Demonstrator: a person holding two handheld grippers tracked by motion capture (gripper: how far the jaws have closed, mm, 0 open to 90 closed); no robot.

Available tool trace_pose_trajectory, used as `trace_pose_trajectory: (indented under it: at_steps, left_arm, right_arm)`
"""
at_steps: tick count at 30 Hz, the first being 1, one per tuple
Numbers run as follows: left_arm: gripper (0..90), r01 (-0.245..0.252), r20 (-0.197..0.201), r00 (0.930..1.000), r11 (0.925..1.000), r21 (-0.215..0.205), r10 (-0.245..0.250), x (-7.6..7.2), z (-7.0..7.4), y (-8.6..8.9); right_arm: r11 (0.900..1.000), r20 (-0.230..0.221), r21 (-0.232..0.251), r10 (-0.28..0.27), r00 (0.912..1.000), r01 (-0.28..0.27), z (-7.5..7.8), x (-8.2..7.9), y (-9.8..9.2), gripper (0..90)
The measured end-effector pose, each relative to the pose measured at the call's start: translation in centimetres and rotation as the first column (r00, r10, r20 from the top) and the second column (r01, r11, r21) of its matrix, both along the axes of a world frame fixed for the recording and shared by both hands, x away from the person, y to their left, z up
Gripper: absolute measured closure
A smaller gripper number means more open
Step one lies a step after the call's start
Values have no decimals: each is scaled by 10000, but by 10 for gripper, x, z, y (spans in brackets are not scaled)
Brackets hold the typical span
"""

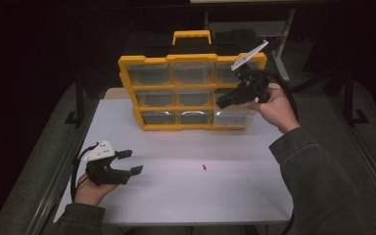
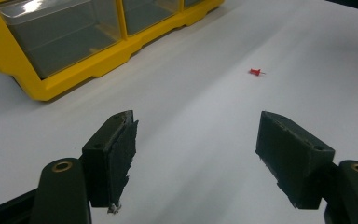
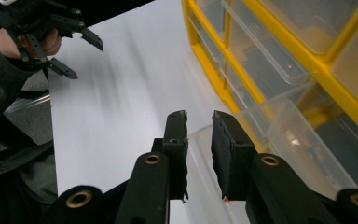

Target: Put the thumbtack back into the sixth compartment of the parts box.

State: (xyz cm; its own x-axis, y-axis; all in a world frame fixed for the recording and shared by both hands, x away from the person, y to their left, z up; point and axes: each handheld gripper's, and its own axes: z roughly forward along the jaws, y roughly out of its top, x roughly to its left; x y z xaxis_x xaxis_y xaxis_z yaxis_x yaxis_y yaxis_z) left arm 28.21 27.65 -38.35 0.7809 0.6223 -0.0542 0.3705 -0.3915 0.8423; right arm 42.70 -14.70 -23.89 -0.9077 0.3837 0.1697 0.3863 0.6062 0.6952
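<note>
Just below the right gripper point(image 3: 200, 116), its jaws narrowly parted and empty, the clear drawer point(image 1: 235, 117) juts from the yellow organizer point(image 1: 127, 73); a nudge could tip it. The left gripper point(image 2: 196, 140) gapes empty, the red pushpin point(image 2: 256, 72) ahead.

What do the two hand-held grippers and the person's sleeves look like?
Both grippers are black, each with two blocky jaws on arms with brass-coloured rivet holes. The left gripper carries a pale three-cornered plate on top; the right gripper has a similar pale plate. A black cable trails from each. The jaw pads look worn and ragged at the edges. The sleeves are dark grey-green.
</note>
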Motion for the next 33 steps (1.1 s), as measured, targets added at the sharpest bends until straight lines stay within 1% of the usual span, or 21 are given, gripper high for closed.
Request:
trace_pose_trajectory:
  at_steps: [2, 3, 5, 6, 7, 8, 9, 10, 12, 14, 18, 20, 22, 23, 25, 27, 30, 31, 32, 33]
  left_arm:
    - [280, 28, 66, 10000, 10000, 42, -29, 0, 0, 0]
    - [280, 37, 87, 10000, 10000, 48, -38, 0, 0, 0]
    - [280, 41, 84, 10000, 10000, 75, -42, 0, 2, 1]
    - [280, 17, 36, 10000, 10000, 20, -17, 0, 1, 1]
    - [280, -4, -5, 10000, 10000, -11, 4, 0, 1, 1]
    - [280, 21, 19, 10000, 10000, 29, -21, 0, 0, 1]
    - [280, 12, -5, 10000, 10000, 40, -12, 0, 0, 0]
    - [280, 1, -37, 10000, 10000, 28, -1, 0, 0, 0]
    - [280, 9, 24, 10000, 10000, 17, -9, 0, 0, 0]
    - [280, 21, 46, 10000, 10000, 28, -21, 0, 1, 1]
    - [278, 27, -17, 10000, 10000, 36, -27, 0, 0, 0]
    - [278, 61, 38, 10000, 10000, 64, -61, 0, 0, 0]
    - [278, 50, 68, 10000, 10000, 31, -50, 0, 1, 0]
    - [278, 43, 49, 10000, 10000, 5, -43, 0, 1, 0]
    - [278, 26, 17, 10000, 10000, 37, -26, 1, 1, 1]
    - [278, 18, -13, 10000, 10000, 61, -18, 1, 0, 1]
    - [278, 32, 53, 10000, 10000, 37, -33, 0, 1, 1]
    - [277, 13, 36, 10000, 10000, 2, -13, 0, 1, 1]
    - [277, 0, 24, 10000, 10000, -6, 0, 0, 1, 1]
    - [278, 0, 24, 10000, 10000, -6, 0, 0, 1, 1]
  right_arm:
    - [10000, 14, 7, 62, 10000, -62, 1, -2, 2, 740]
    - [9998, 14, -79, 176, 9998, -176, 1, -6, 6, 737]
    - [9996, 85, -83, 285, 9996, -284, 2, -8, 7, 736]
    - [9992, 141, -160, 356, 9993, -353, 2, -12, 11, 735]
    - [9992, 141, -160, 356, 9993, -353, 2, -12, 11, 735]
    - [9989, 198, -179, 442, 9988, -439, 1, -14, 12, 733]
    - [9989, 6, -201, 421, 9991, -421, 1, -17, 15, 731]
    - [9984, 144, -318, 464, 9988, -460, 0, -18, 16, 731]
    - [9980, 152, -352, 527, 9985, -522, -2, -24, 20, 730]
    - [9969, 307, -432, 670, 9973, -656, -5, -28, 23, 728]
    - [9950, 221, -508, 873, 9959, -860, -15, -35, 30, 725]
    - [9938, 121, -610, 941, 9955, -932, -24, -39, 35, 720]
    - [9938, 96, -598, 947, 9955, -940, -26, -40, 35, 719]
    - [9929, 148, -562, 1060, 9943, -1050, -30, -41, 35, 718]
    - [9924, 42, -593, 1080, 9941, -1075, -37, -43, 36, 713]
    - [9924, 17, -593, 1080, 9941, -1077, -39, -43, 37, 711]
    - [9926, -90, -657, 1019, 9948, -1023, -46, -47, 39, 687]
    - [9916, 77, -700, 1094, 9940, -1086, -50, -48, 40, 676]
    - [9909, 72, -744, 1131, 9936, -1122, -55, -51, 43, 675]
    - [9909, 72, -744, 1131, 9936, -1122, -55, -51, 43, 675]
